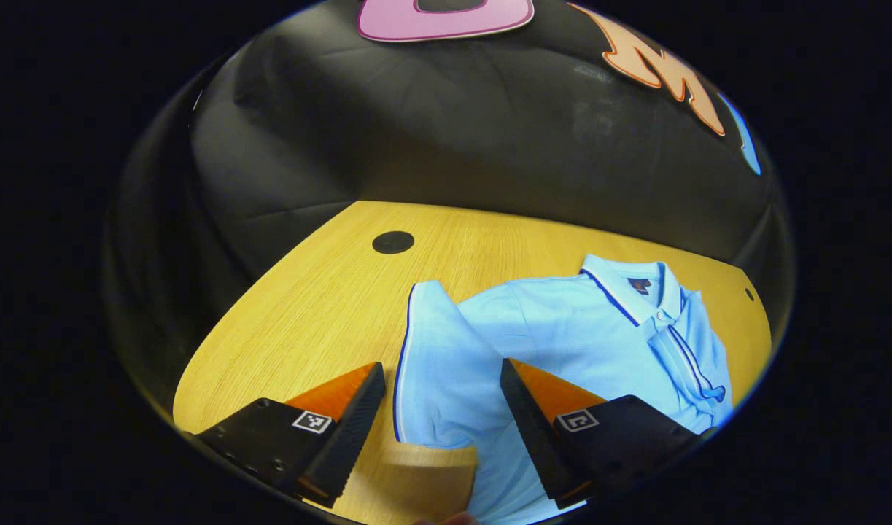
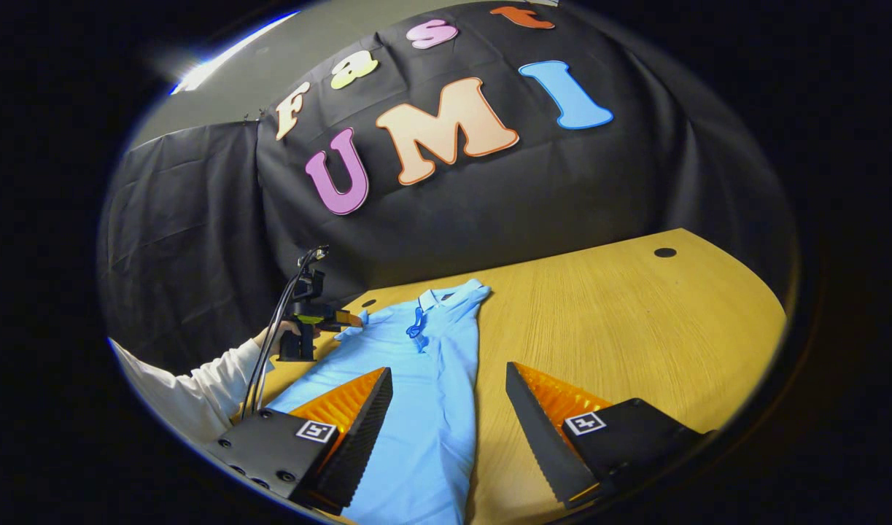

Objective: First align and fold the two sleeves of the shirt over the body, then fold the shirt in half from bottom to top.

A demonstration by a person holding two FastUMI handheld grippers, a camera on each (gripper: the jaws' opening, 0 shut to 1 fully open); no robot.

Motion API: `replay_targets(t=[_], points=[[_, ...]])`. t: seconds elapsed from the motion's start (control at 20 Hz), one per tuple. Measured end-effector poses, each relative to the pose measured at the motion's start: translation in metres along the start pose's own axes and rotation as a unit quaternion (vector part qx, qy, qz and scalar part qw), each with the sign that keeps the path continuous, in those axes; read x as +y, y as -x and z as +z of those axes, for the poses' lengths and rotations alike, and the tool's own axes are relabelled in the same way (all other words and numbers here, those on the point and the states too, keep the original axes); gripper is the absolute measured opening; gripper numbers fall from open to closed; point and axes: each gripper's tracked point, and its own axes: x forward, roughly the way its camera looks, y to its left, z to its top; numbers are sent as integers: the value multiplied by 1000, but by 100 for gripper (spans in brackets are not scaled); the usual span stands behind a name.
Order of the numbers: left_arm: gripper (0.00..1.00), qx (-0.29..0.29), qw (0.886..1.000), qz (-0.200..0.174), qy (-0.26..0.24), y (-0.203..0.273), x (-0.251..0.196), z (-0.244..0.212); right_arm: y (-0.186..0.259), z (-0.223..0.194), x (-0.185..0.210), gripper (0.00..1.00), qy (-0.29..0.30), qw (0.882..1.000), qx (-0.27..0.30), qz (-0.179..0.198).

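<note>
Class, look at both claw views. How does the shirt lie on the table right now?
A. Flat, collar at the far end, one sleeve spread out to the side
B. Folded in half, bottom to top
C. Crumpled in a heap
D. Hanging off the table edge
A: the shirt lies flat on the table, its collar at the far end and one sleeve spread sideways between the open left claw.

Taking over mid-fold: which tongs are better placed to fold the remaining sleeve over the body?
Left. The left tongs hang open right over the spread sleeve of the shirt. The right tongs, also open, face the shirt's already straight side edge.
</note>
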Motion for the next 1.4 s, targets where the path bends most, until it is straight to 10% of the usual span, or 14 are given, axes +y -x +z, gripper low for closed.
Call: replay_targets(t=[0.55,0.7,0.95,1.4], points=[[89,22,1000,-4,-3,1,-2,-10,-2,7,-12,97,-21,999,-26,-1],[73,27,999,-21,-13,3,-11,-12,-2,7,-14,97,-12,999,-34,-5],[11,20,998,-51,1,3,-25,-12,-3,2,2,97,-5,1000,-27,15],[1,1,992,-122,35,32,-73,13,4,6,-1,97,-2,999,-35,5]])
